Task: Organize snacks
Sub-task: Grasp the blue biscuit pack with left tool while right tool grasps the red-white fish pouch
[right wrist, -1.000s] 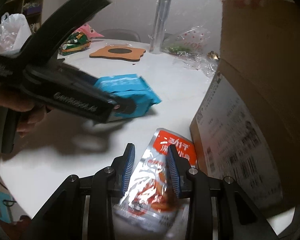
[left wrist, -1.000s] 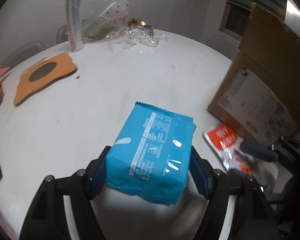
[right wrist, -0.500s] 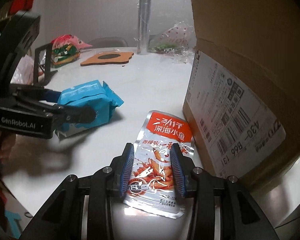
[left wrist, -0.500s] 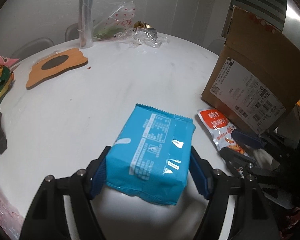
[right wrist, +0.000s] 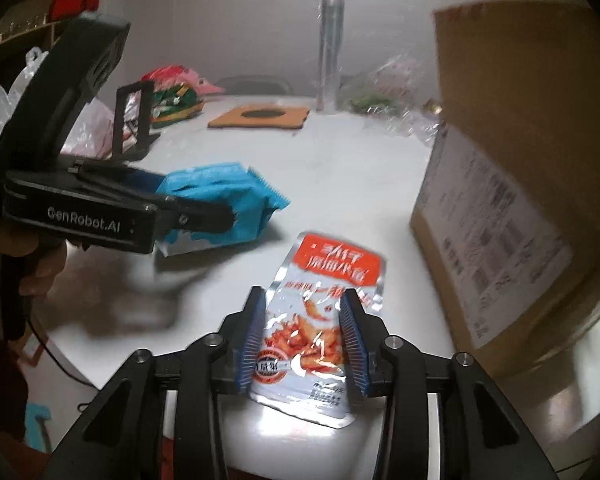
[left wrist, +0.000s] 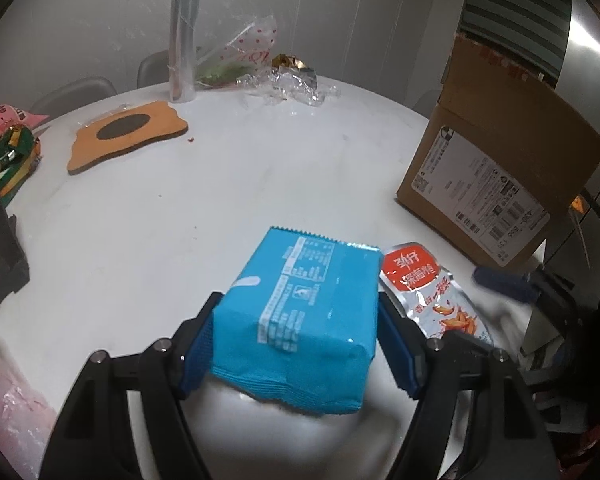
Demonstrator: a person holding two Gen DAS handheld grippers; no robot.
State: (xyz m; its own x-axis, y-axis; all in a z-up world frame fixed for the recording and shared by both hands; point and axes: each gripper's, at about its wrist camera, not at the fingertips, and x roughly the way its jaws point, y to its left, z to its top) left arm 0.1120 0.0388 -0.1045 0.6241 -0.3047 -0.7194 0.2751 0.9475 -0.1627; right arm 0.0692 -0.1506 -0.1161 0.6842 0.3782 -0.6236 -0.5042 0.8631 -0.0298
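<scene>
Left tongs [left wrist: 296,344] clamped on blue pack [left wrist: 300,316], raised just above worktop [left wrist: 180,220]. Right tongs [right wrist: 304,336] closed on red-and-silver pouch [right wrist: 319,320], held near worktop's near edge. In left view, pouch just right of pack, edges close. Box [left wrist: 495,172] at right, flap up, near pouch. Open worktop left and beyond pack; mat [left wrist: 128,136], foil roll [left wrist: 184,32] and wrappers [left wrist: 284,80] near far rim.

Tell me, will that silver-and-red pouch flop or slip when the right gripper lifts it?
The silver-and-red pouch looks thin and flat, so its free ends will probably droop. Its glossy foil may slide between the right gripper pads.
</scene>
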